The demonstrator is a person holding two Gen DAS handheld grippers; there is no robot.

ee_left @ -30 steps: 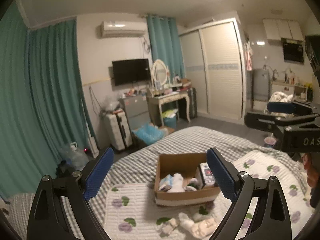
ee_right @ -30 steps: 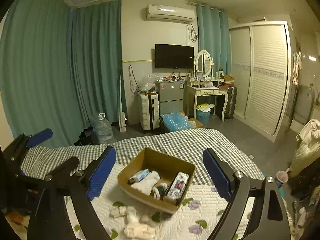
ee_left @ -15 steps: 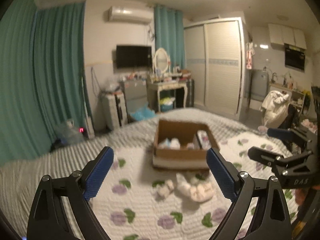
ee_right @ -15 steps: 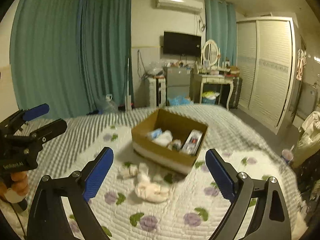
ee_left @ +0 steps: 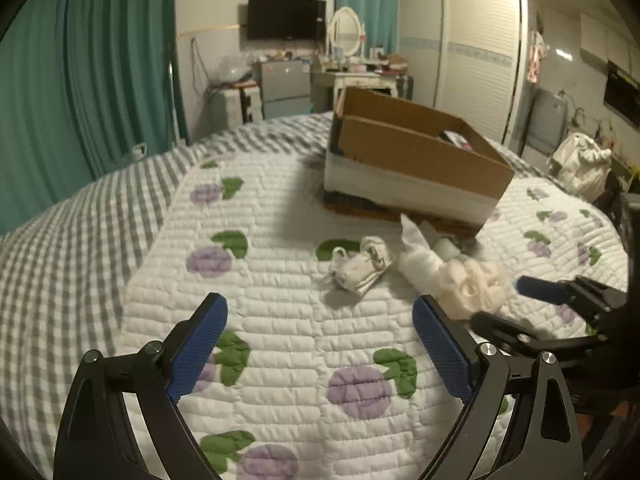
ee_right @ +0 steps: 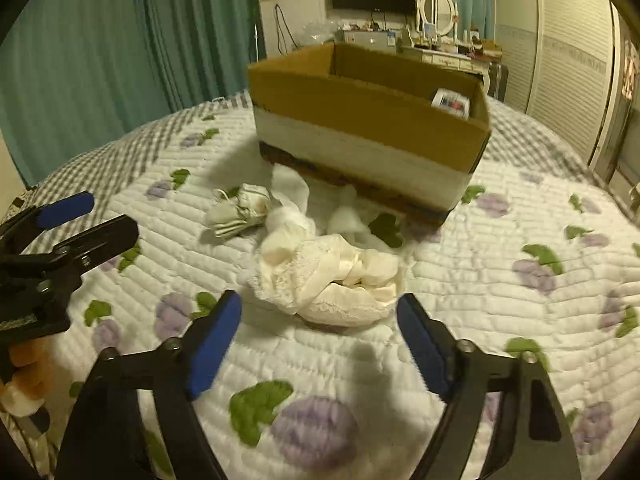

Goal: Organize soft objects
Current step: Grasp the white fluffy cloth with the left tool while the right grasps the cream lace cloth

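A cardboard box [ee_left: 416, 156] [ee_right: 368, 128] stands on the quilted bed; a patterned item shows inside [ee_right: 450, 102]. In front of it lie a rolled pair of socks [ee_left: 360, 266] [ee_right: 240, 210], a white cloth [ee_left: 418, 254] [ee_right: 296, 208] and a cream lace garment [ee_left: 474, 286] [ee_right: 332, 280]. My left gripper [ee_left: 320, 344] is open and empty, low over the quilt, short of the socks. My right gripper [ee_right: 320, 332] is open and empty, its fingers just short of the lace garment. Each gripper shows in the other's view [ee_left: 532, 300] [ee_right: 68, 220].
The floral quilt [ee_left: 280, 320] lies on a grey checked sheet [ee_left: 80, 216]. Teal curtains [ee_left: 80, 60], a TV, a dressing table and a wardrobe [ee_left: 472, 48] stand beyond the bed. A white bag [ee_left: 580, 164] sits at the right.
Both grippers have dropped from high above the bed to just over the quilt and moved closer to the soft items. Both stay open.
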